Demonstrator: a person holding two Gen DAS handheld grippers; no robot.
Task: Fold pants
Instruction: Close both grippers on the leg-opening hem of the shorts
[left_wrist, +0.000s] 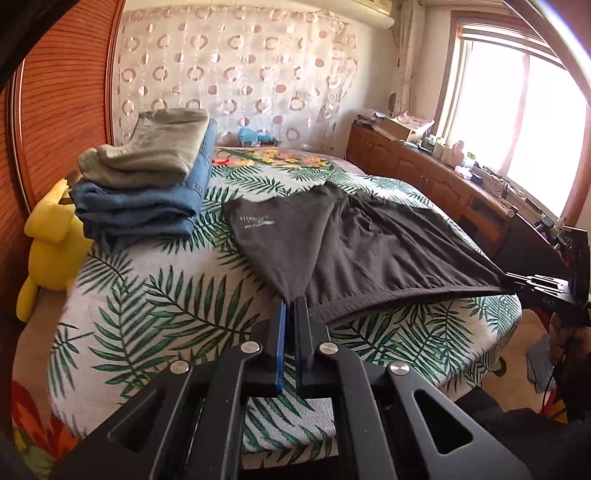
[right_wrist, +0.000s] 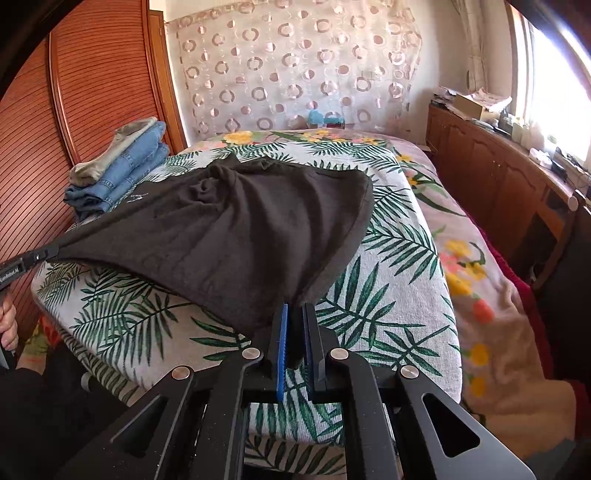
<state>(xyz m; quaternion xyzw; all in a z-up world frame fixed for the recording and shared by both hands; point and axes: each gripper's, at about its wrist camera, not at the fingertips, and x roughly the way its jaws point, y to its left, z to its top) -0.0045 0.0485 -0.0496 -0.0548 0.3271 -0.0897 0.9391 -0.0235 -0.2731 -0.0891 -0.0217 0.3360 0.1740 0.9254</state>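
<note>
Holding the dark pants (left_wrist: 354, 236) by one edge, stretched between our two grippers over the bed (left_wrist: 155, 295).

Our left gripper (left_wrist: 291, 301) and right gripper (right_wrist: 293, 308) are each clamped on the fabric; folded jeans (left_wrist: 147, 199) sit stacked near the headboard (left_wrist: 62, 110).

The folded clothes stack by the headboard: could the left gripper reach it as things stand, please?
Probably not yet. The left gripper is shut on the dark pants, which the right gripper also holds. The folded stack has open bedspread before it, but the gripper is occupied.
</note>
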